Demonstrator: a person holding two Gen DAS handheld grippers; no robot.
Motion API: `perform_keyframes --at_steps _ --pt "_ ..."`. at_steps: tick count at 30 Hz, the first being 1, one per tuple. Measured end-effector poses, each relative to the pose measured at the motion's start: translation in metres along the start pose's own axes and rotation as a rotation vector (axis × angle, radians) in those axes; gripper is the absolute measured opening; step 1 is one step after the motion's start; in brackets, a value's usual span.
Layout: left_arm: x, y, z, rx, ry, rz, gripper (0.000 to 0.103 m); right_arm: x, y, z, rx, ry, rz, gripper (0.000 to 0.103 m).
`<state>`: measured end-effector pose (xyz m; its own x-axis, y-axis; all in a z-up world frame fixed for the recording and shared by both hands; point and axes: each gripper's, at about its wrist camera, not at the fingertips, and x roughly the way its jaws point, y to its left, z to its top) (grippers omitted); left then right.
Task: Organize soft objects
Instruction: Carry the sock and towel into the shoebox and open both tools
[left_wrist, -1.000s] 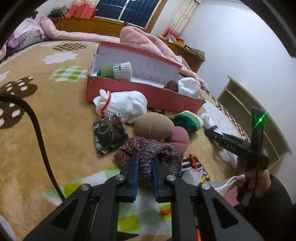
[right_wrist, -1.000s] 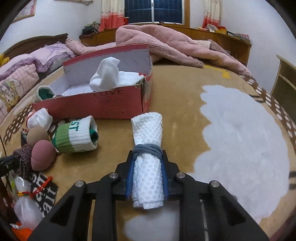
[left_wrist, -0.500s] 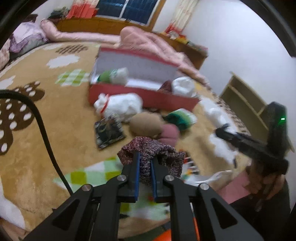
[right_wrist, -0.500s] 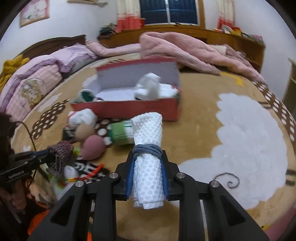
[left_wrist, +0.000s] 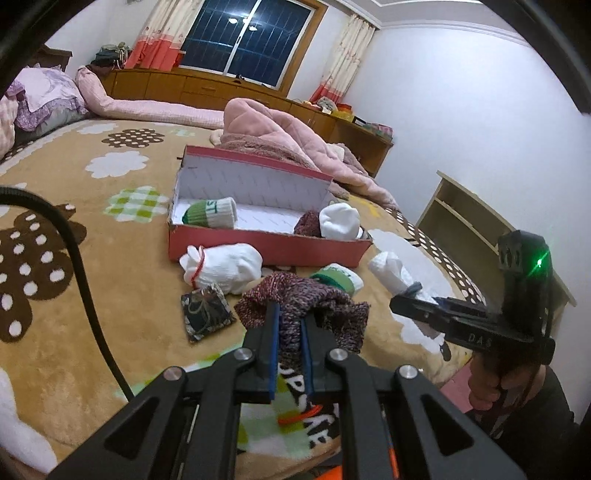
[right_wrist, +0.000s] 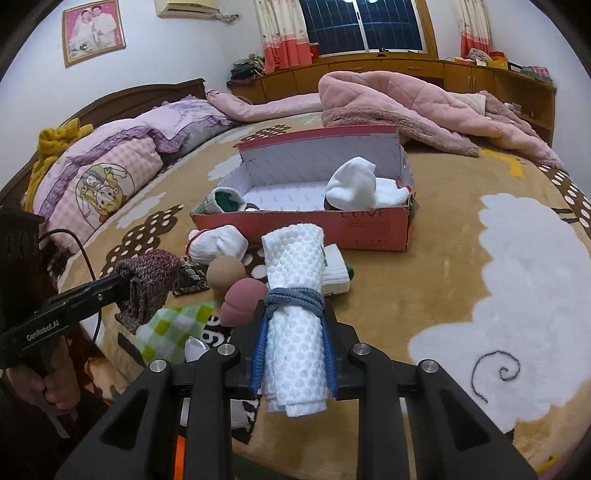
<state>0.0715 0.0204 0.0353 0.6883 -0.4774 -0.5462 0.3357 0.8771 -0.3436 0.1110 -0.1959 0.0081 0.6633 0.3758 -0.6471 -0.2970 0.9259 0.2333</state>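
Two-view figure of a bed strewn with soft items. In the left wrist view, the left hand-held gripper (left_wrist: 291, 336) is clamped narrow on a maroon knit piece (left_wrist: 306, 299), which hangs clear of the bed cover (left_wrist: 110, 295). In the right wrist view, the right hand-held gripper (right_wrist: 293, 347) holds a white waffle-weave roll (right_wrist: 295, 295), bound by a blue-grey band (right_wrist: 295, 300), between its pads.

Change from one second ago: both items lay low against the bed cover, and both are now raised above it; the right view has swung from the bare white patch toward the red box (right_wrist: 306, 225), now at 12 o'clock. Both pick-ups therefore appear complete, and the step in hand is judged to be carrying toward the box.

The box sits open at 12 o'clock in both views. It already holds a green-and-white sock roll (left_wrist: 212, 212) at its 9 o'clock end and a white bundle (left_wrist: 340, 221) at its 3 o'clock end; the middle is free.

Still loose in front of the box: a white bundle with a red band (left_wrist: 225, 264), a dark patterned pouch (left_wrist: 205, 314), a tan ball (right_wrist: 226, 273) and a pink ball (right_wrist: 243, 301).
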Motion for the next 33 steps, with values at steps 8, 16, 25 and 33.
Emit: perform_keyframes --at_steps 8,16,25,33 --pt "0.004 0.001 0.008 -0.007 -0.011 -0.010 0.010 0.007 0.007 0.004 -0.025 0.002 0.006 0.026" --pt "0.008 -0.003 0.020 0.029 -0.063 0.000 0.010 0.011 0.012 0.022 -0.056 -0.039 -0.006 0.026" --pt "0.032 -0.001 0.042 0.049 -0.091 0.004 0.010 0.024 0.001 0.044 -0.022 -0.068 -0.025 0.027" --pt "0.055 -0.005 0.073 0.099 -0.106 0.021 0.010 0.049 -0.008 0.073 -0.055 -0.080 -0.087 0.027"
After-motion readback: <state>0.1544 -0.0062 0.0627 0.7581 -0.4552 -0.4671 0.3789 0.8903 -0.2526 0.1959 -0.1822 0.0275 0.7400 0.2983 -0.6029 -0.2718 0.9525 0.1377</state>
